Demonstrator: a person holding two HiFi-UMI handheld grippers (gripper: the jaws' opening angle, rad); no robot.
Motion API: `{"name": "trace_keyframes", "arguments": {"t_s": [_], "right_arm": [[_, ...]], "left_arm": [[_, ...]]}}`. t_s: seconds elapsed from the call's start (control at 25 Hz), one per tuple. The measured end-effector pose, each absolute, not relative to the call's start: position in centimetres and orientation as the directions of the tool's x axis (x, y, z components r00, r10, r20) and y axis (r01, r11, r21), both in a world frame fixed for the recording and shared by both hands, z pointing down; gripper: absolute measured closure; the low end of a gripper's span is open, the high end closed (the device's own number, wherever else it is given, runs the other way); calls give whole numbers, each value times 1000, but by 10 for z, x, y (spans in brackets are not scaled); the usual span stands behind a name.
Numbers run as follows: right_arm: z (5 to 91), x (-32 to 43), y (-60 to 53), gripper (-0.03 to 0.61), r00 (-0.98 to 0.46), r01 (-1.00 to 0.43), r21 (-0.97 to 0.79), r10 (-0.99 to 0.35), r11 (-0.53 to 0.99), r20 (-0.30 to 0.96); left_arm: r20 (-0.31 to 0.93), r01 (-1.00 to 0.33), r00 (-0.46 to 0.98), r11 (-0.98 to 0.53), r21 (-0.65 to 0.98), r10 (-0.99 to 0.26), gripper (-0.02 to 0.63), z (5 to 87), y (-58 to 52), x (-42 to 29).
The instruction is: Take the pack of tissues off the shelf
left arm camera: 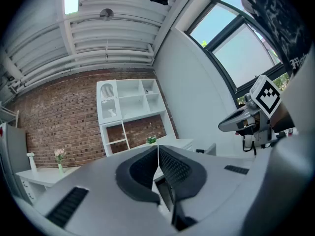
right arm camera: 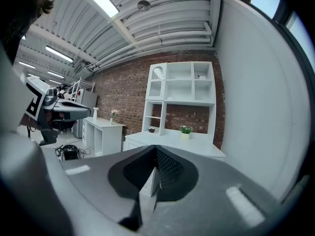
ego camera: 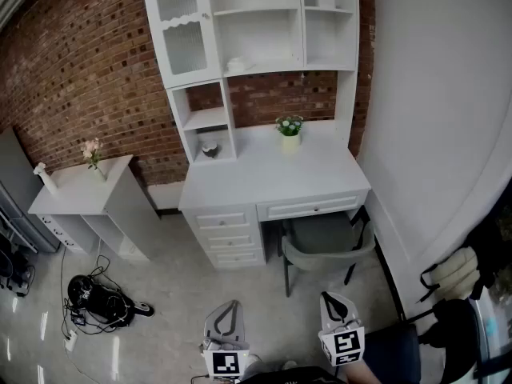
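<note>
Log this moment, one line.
left gripper: shut, empty | right gripper: shut, empty | both: short of desk | white pack: top-right shelf, untouched

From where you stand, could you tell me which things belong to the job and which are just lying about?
Job: shelf unit, white pack on its top-right shelf (probably tissues), left tool, right tool.
Lying about: potted plant, bowl, chair, flower vase, cables.

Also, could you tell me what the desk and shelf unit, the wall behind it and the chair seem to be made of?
Desk and shelf unit: likely painted wood or board, smooth white, with panelled drawers. Wall: bare red-brown brick with pale mortar lines. Chair: smooth grey shell, perhaps plastic or upholstery; I cannot tell which.
</note>
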State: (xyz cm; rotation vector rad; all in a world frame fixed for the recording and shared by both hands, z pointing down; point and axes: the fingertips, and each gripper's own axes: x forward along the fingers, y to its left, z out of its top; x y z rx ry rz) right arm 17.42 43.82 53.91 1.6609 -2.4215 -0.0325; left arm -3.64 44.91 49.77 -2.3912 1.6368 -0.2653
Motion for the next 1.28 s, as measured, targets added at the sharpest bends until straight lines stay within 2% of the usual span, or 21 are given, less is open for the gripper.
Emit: {"name": "trace_keyframes", "arguments": {"t_s": [0.76,1.28], "right_arm": [[532,176,403,575,-362,-925,74,-924,372,119],[541,168,345,574,-353,-928,70,-923,366,153]], "left_arm": [[5,-899,359,-348,-265,-933,601,510,422,-30],[14,-892,374,-364,-267,-927,601,506,356,-38]]}}
